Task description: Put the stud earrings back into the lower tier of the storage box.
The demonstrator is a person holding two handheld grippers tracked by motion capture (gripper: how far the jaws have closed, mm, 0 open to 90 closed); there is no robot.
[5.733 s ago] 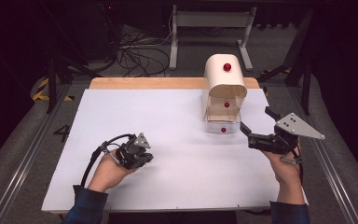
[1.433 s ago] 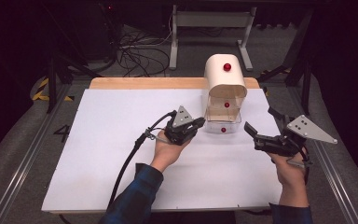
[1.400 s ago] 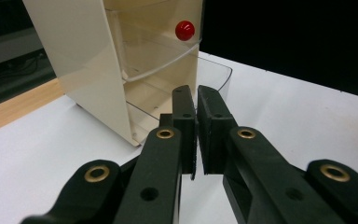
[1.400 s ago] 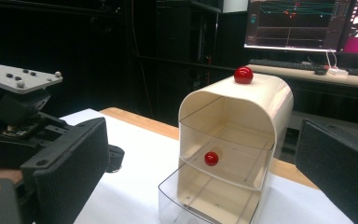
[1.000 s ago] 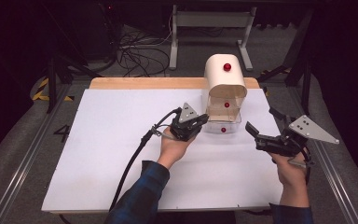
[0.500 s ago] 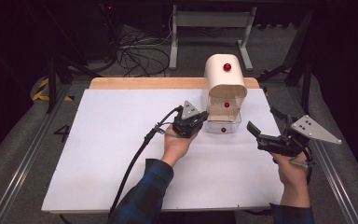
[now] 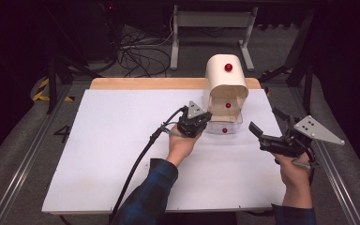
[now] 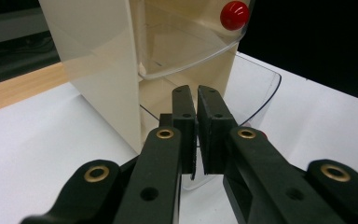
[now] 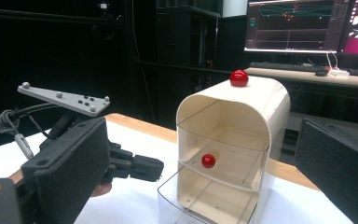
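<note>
Near the worktop's (image 7: 98, 154) far right edge: cream drawer unit (image 7: 226, 86), light rigid plastic; clear lower drawer (image 7: 223, 127) slippery, take its red knob (image 7: 224, 130). Left tool (image 8: 196, 116) pressed together beside it; right tool (image 7: 265, 125) spread, apart.

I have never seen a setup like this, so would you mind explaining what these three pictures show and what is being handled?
No robot here: a person holds a hand-held two-jaw gripper in each hand. The high view looks down on the white table. The other two come from cameras riding on each gripper. On the table stands a cream drawer cabinet with red knobs; its clear bottom drawer is pulled partly out. The left gripper has its jaws nearly together on that drawer's front wall. The right gripper waits beside it, jaws wide open, holding nothing.
</note>
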